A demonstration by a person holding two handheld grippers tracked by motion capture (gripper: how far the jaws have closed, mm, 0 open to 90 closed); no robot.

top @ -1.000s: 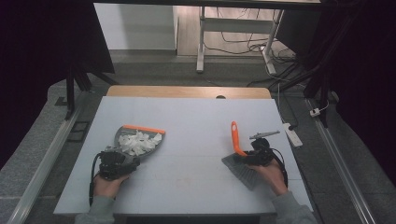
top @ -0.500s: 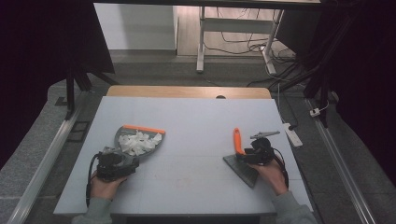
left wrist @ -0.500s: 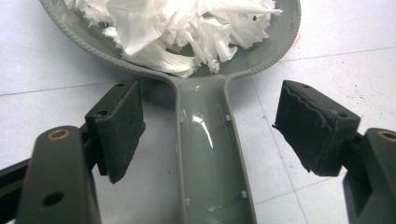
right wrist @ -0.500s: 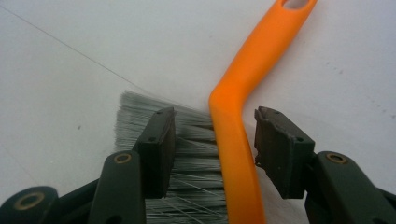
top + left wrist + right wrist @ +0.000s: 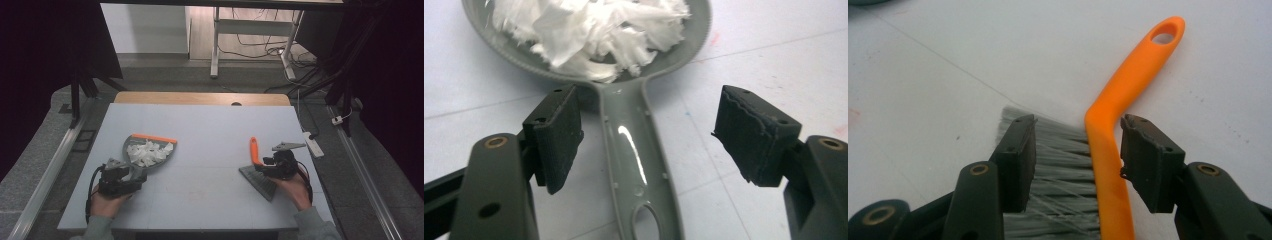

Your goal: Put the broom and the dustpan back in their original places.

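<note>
Tabletop (image 5: pixel 210 135): brush (image 5: pixel 257 167) newly flat, released

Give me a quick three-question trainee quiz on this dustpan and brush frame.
1. True or false: the left gripper is clamped on the grey plastic dustpan's handle.
2. What fills the grey plastic dustpan? A) white paper shreds B) brown sand C) nothing
3. Which part of the orange-handled brush with grey bristles sits between the right gripper jaws?

Key:
1. False; the pads stand clear on both sides.
2. A, white paper shreds.
3. The orange spine and part of the grey bristles; jaws open.
</note>
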